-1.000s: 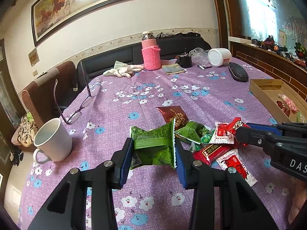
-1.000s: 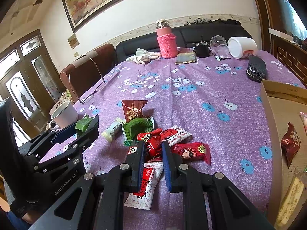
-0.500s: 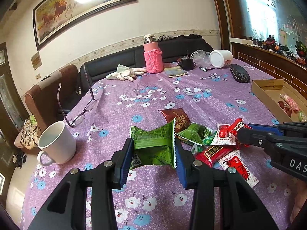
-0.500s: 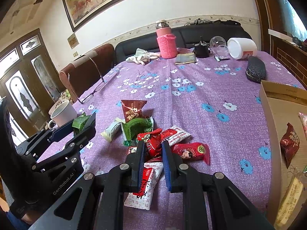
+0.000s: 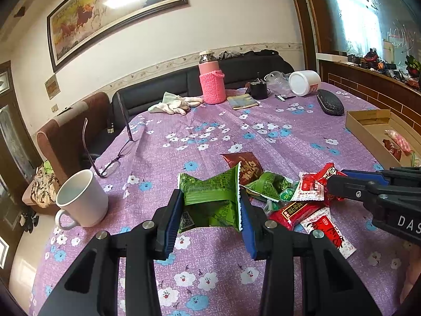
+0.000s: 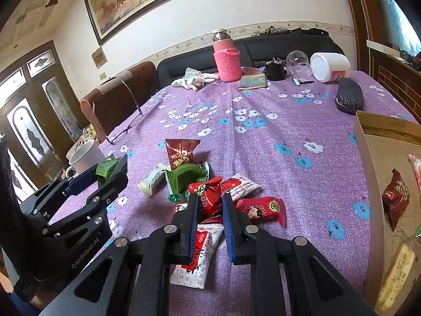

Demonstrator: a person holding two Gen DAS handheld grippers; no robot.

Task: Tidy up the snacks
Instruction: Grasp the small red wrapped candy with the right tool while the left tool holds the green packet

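My left gripper [image 5: 210, 197] is shut on a green snack packet [image 5: 208, 189], pinched across its width and held a little above the purple flowered tablecloth [image 5: 210, 137]. The right wrist view shows that gripper [image 6: 122, 164] at the left with the green packet [image 6: 106, 167] in its tips. My right gripper [image 6: 209, 197] is shut on a crumpled red snack packet [image 6: 206, 192] on top of the snack pile. That pile has a dark red packet [image 6: 181, 152], another green packet [image 6: 186, 176], a long red packet [image 6: 260, 208] and a white-and-red packet [image 6: 194, 260].
An open cardboard box [image 6: 368, 158] with a few snacks inside lies at the right edge. A white mug [image 5: 81, 197] and a pair of glasses [image 5: 115, 155] sit at the left. A pink bottle [image 5: 211, 84], gloves [image 5: 176, 104], a white jar [image 5: 305, 81] and a black case [image 5: 330, 102] stand at the far end.
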